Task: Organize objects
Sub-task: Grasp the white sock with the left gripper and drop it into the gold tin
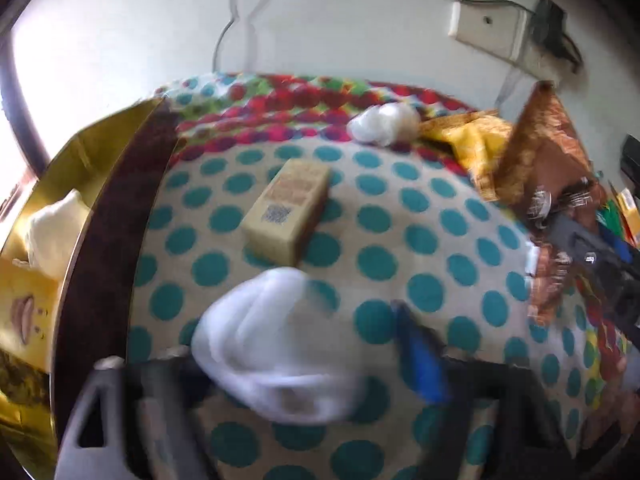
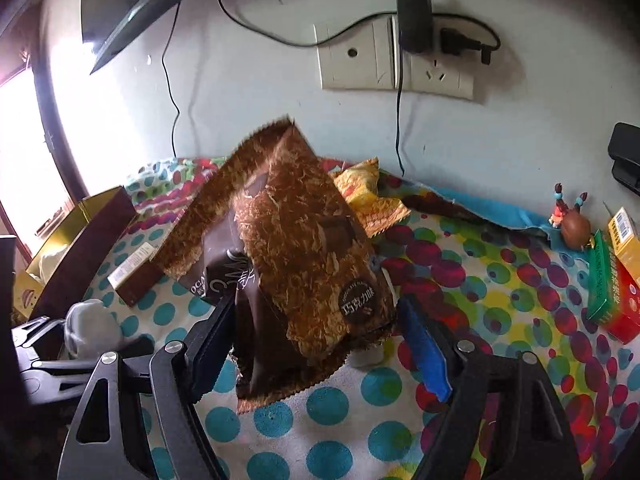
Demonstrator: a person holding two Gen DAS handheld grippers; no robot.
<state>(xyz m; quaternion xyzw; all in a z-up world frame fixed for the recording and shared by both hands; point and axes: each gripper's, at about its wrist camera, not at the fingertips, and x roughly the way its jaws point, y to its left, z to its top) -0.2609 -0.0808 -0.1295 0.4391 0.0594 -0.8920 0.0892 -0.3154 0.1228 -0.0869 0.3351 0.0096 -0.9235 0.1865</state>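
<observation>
**Two grips over the dotted cloth**

Over the spotted tablecloth [image 2: 340,432], the right gripper [image 2: 316,344] is clasping a brown snack bag [image 2: 308,248]. At nine o'clock, the left gripper [image 1: 304,364] is clenching a white wad [image 1: 276,344] near the gold box [image 1: 80,152].

Teal dots all over the cream tablecloth [image 1: 400,216], and toward the wall it breaks into red, magenta, green and yellow blobs. A white wad [image 1: 276,340] sits between the left gripper [image 1: 304,364]'s black fingers, one with a blue pad. The small box [image 1: 286,210] is pale cream with a brown side. The snack bag [image 2: 304,256] in the right gripper [image 2: 316,344] is dark brown with golden flakes. Behind it lies a yellow packet [image 2: 370,200]. The open box [image 1: 104,216] is maroon outside, gold inside.
</observation>
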